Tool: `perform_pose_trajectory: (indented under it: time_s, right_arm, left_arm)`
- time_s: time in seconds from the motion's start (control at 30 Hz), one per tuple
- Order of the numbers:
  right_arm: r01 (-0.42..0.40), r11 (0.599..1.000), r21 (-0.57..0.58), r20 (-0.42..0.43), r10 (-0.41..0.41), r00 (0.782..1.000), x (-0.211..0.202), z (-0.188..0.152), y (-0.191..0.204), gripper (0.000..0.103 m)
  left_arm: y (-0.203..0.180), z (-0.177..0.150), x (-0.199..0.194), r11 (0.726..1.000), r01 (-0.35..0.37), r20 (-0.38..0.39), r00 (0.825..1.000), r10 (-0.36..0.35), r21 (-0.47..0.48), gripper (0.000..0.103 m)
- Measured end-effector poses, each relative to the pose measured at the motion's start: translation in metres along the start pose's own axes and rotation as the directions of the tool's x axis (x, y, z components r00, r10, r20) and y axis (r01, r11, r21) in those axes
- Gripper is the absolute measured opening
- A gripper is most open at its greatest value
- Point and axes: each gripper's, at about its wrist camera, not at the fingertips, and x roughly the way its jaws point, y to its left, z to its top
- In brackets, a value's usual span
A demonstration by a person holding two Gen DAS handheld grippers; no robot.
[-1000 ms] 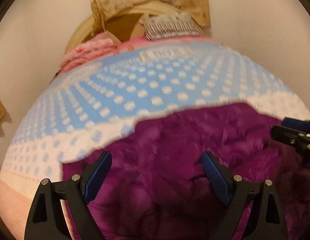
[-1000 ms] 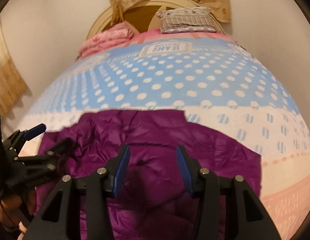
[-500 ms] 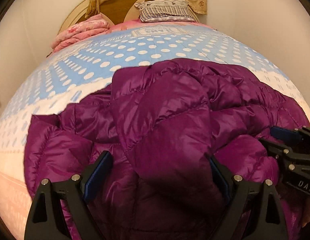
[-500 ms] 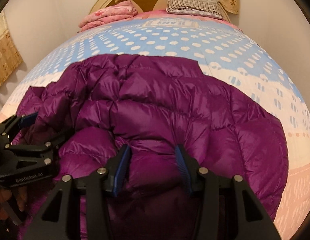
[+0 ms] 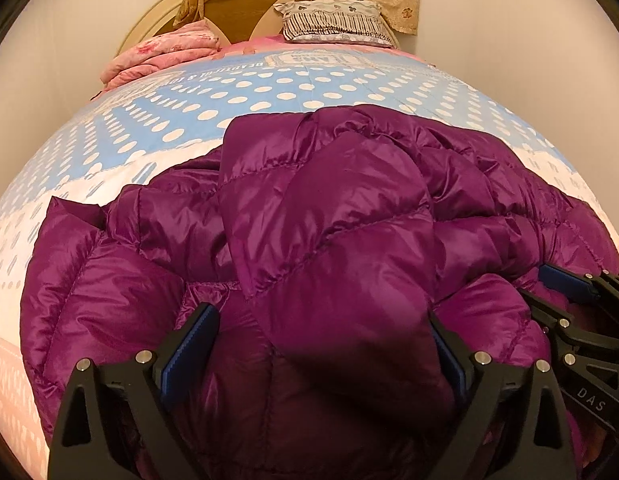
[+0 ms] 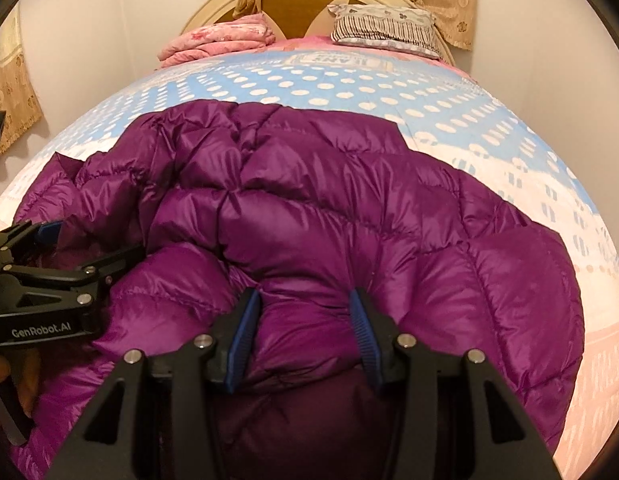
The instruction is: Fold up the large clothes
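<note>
A: On the bed (image 5: 269, 92), near its foot, the jacket (image 5: 329, 240) is now lying bunched, having just come down.
B: Right gripper (image 6: 305, 320) is pinching a puffy fold, jaws half apart. Left gripper (image 5: 321, 344) is straddling another, wide; grip unclear.

On the side of my left tongs (image 6: 65, 276), seen from the right wrist view, I read "GenRobot.AI" in white letters on the black body. On my right tongs (image 5: 581, 312), seen from the left wrist view, I make out only "DAS" in white on black. The blue dotted bedspread (image 5: 269, 92) carries printed lettering upside down to me: a boxed label that seems to say "JEANS", and a line beside it too distorted to read.
</note>
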Motion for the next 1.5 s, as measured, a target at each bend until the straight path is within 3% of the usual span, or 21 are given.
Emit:
perform_pose_trajectory:
  time_s: [1.2,1.43,1.5]
  right_arm:
    - [0.016,1.0,-0.01,0.008,-0.016,1.0,0.001,-0.001,0.005,0.051]
    - [0.024,1.0,-0.02,-0.006,-0.024,1.0,-0.001,0.0,0.006,0.052]
    - [0.021,0.999,-0.024,-0.022,-0.021,1.0,-0.006,0.004,0.004,0.058]
  left_arm:
    - [0.001,0.0,0.003,1.0,-0.009,-0.003,1.0,0.009,0.0,0.099]
    - [0.012,0.003,-0.012,0.998,0.037,0.01,0.999,-0.037,-0.046,0.099]
    - [0.015,0.004,-0.029,0.997,0.055,0.027,0.998,-0.054,-0.059,0.099]
